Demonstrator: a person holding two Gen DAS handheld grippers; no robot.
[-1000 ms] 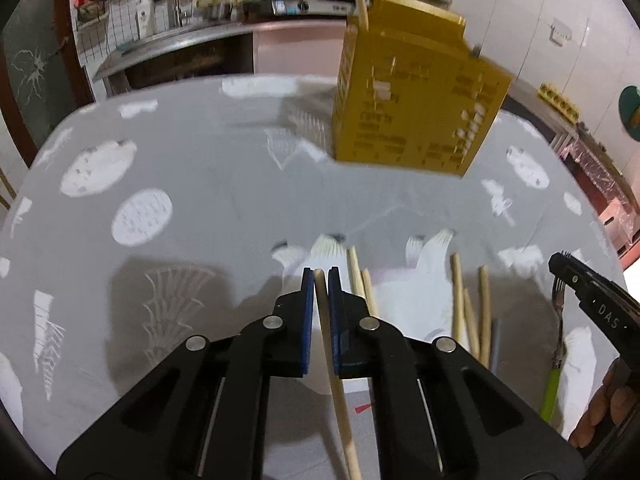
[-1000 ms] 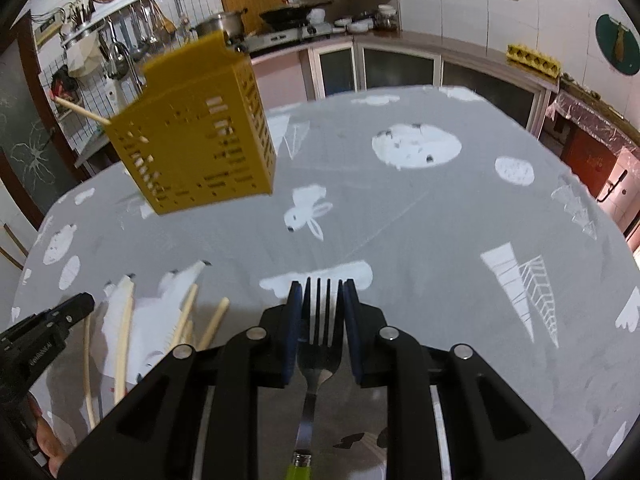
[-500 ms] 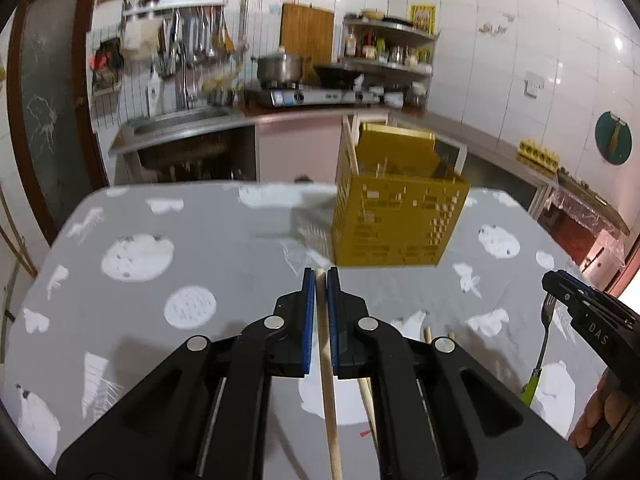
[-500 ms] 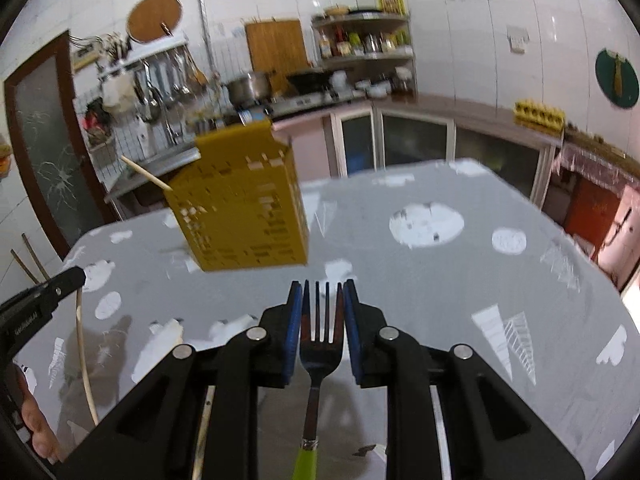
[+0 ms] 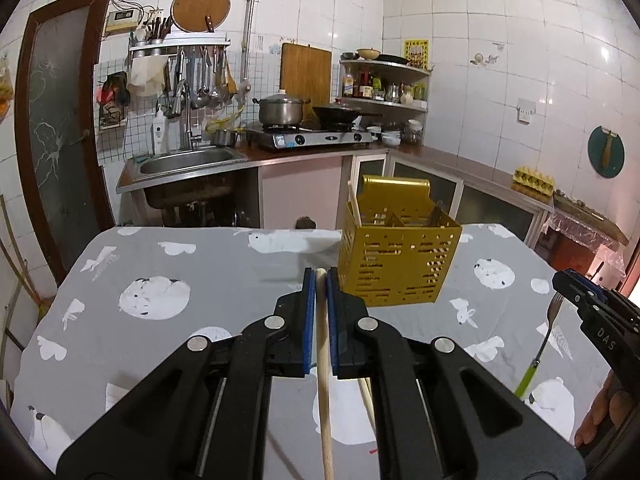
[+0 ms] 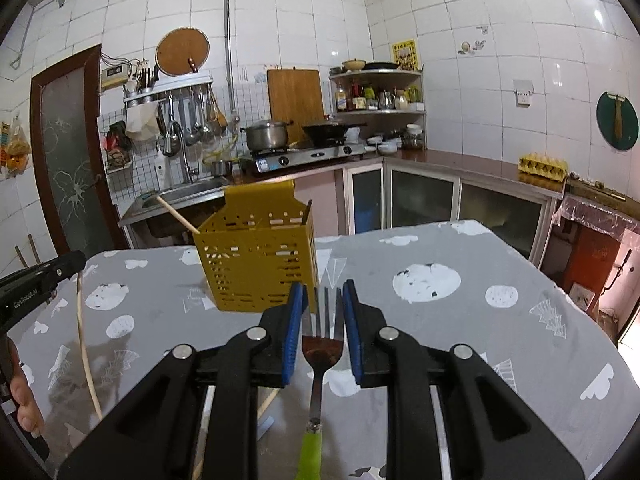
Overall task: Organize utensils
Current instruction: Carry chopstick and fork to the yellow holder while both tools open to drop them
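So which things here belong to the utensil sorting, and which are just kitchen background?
In the job:
- chopstick in left gripper
- fork in right gripper
- yellow holder
- loose chopstick on the table

Background:
- pot
- wok
- sink
- cutting board
- egg carton

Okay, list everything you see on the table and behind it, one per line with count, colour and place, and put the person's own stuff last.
Utensil caddy: one, yellow, perforated, standing on the table ahead of both tools.
Chopstick in caddy: one, pale wood, leaning out of its left side.
Tablecloth: one, grey with white prints, covering the table.
Pot: one, steel, on the stove at the back.
Cutting board: one, brown wood, against the wall tiles.
Egg tray: one, yellow, on the right counter.
Held chopstick: one, pale wood, in the left tool.
Fork: one, steel with green handle, in the right tool.
Left tool: one, black with blue pads, shut on the chopstick.
Right tool: one, same colours, shut on the fork.
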